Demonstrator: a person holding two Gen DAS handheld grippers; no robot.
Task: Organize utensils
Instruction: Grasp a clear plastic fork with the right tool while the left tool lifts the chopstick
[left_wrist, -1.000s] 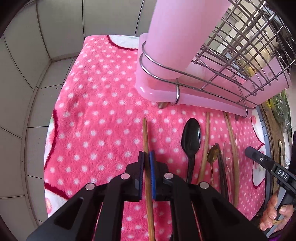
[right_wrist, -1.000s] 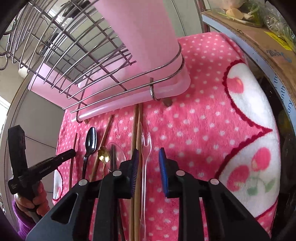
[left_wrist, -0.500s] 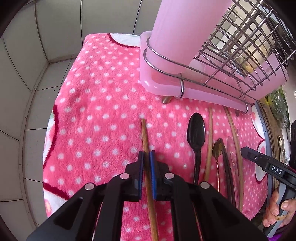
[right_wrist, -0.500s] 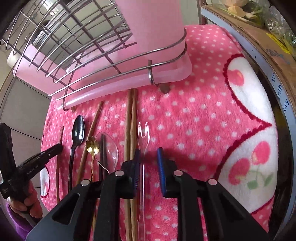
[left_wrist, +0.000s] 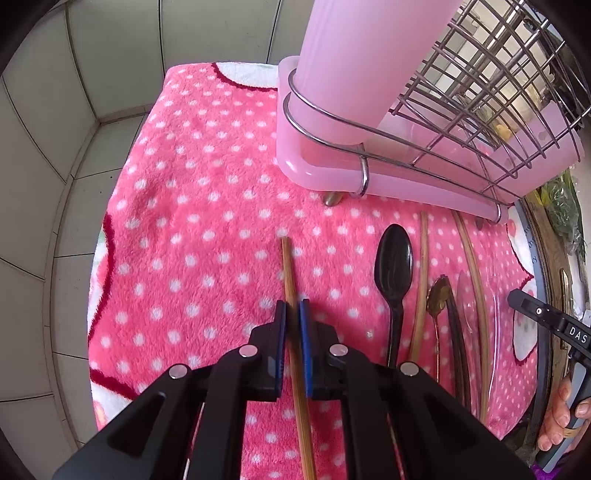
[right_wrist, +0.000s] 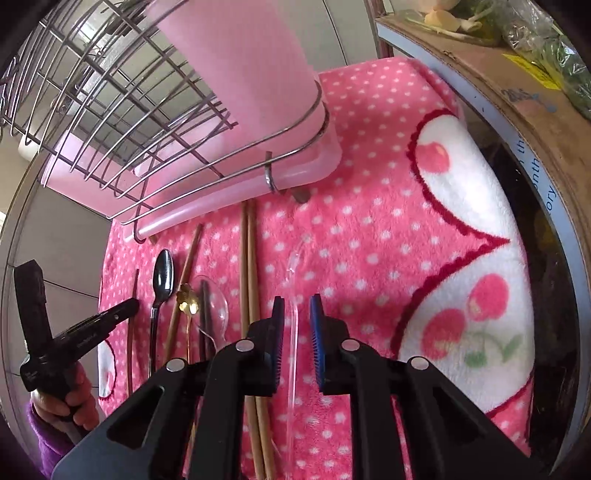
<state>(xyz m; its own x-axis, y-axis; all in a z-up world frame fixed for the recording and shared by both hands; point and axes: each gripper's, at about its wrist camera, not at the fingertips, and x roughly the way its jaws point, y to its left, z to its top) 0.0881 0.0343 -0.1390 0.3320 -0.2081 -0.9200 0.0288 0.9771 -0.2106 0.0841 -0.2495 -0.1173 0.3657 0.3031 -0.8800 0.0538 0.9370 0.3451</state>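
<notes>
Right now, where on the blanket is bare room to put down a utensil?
Free: the blanket left of the chopstick in the left gripper; also right of the clear fork, towards the cherry patch. Crowded: the row from the black spoon to the fork, below the rack.

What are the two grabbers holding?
Left gripper pinches the wooden chopstick along its shaft. Right gripper is open around the clear fork.

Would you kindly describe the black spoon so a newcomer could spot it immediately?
Start at the pink rack on the dotted cloth; a row of utensils lies in front of it. The black spoon lies at the row's left end, bowl toward the rack, between two chopsticks. It is the only solid black spoon there.
</notes>
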